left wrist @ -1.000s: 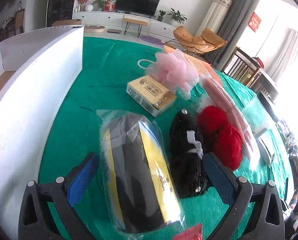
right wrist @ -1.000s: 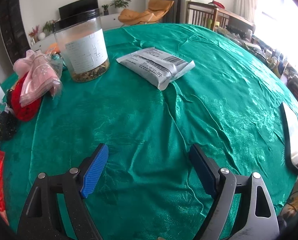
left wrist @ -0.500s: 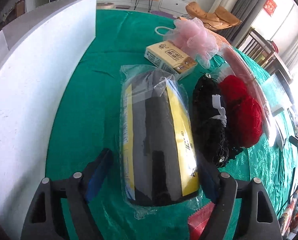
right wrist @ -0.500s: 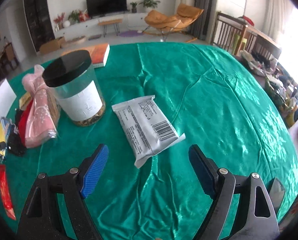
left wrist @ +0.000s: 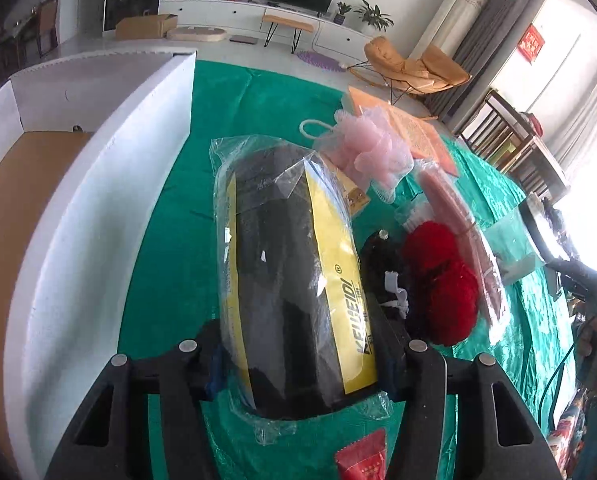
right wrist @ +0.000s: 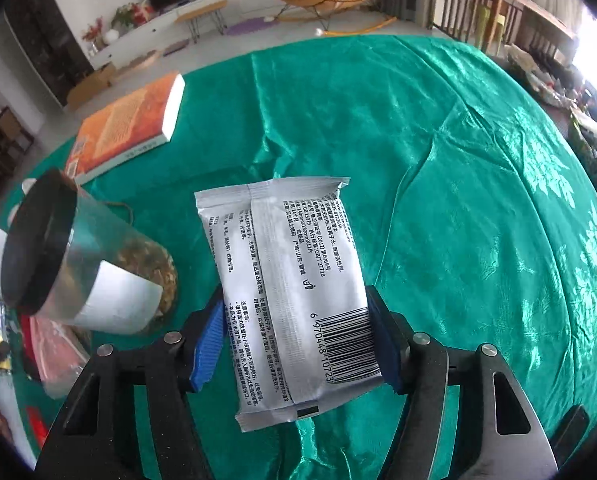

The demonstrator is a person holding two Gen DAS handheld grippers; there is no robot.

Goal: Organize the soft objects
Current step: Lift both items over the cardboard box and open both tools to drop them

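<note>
My left gripper (left wrist: 298, 344) is shut on a black and yellow soft roll in a clear plastic bag (left wrist: 290, 264) and holds it above the green tablecloth, next to a white box (left wrist: 98, 184). My right gripper (right wrist: 294, 336) is shut on a silver wet-wipes packet (right wrist: 290, 288) and holds it off the table. On the cloth to the right of the roll lie a black mesh item (left wrist: 382, 264), a red yarn ball (left wrist: 442, 276), a pink bath puff (left wrist: 370, 148) and a pink bagged cloth (left wrist: 466, 236).
A clear jar with a black lid (right wrist: 70, 260) stands left of the packet. An orange book (right wrist: 126, 128) lies at the back left. A tissue pack (left wrist: 354, 196) lies behind the roll. A red sachet (left wrist: 362, 456) lies near the table's front edge.
My left gripper has shut on the bagged roll and lifted it. My right gripper has shut on the silver packet and lifted it off the cloth.
</note>
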